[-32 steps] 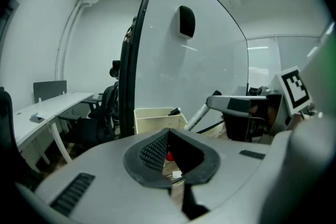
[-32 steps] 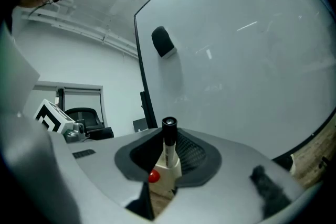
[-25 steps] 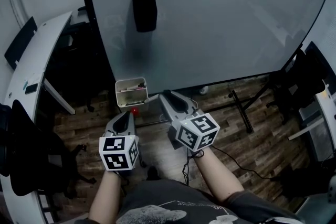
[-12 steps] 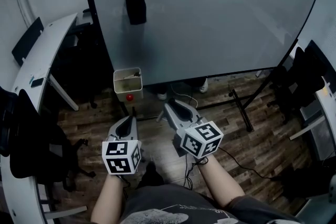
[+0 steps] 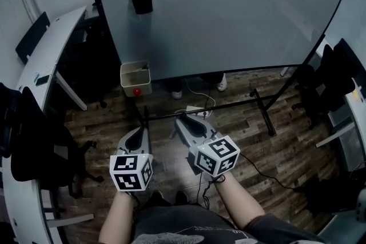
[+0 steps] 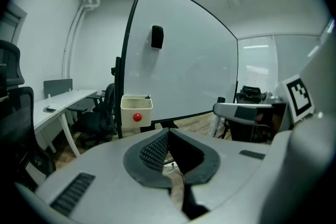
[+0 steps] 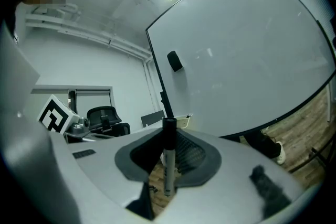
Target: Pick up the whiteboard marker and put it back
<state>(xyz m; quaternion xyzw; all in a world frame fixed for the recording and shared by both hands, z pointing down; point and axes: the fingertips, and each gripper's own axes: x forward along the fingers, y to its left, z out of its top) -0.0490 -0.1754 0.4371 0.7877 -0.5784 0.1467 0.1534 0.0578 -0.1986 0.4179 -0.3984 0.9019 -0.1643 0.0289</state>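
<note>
Whiteboard marker (image 7: 167, 168), black-capped and pale-barrelled, stands upright, gripped in the right tongs (image 7: 169, 136); the left tongs (image 6: 168, 134) are clenched, empty. Mid-carry, I judge: next it needs bringing to the white plastic box (image 5: 130, 83) by the whiteboard (image 5: 229, 8).

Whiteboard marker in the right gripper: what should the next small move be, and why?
Probably carry the marker forward toward the white box at the whiteboard's lower corner: the right gripper is shut on the marker, and the box stands well ahead of it.
</note>
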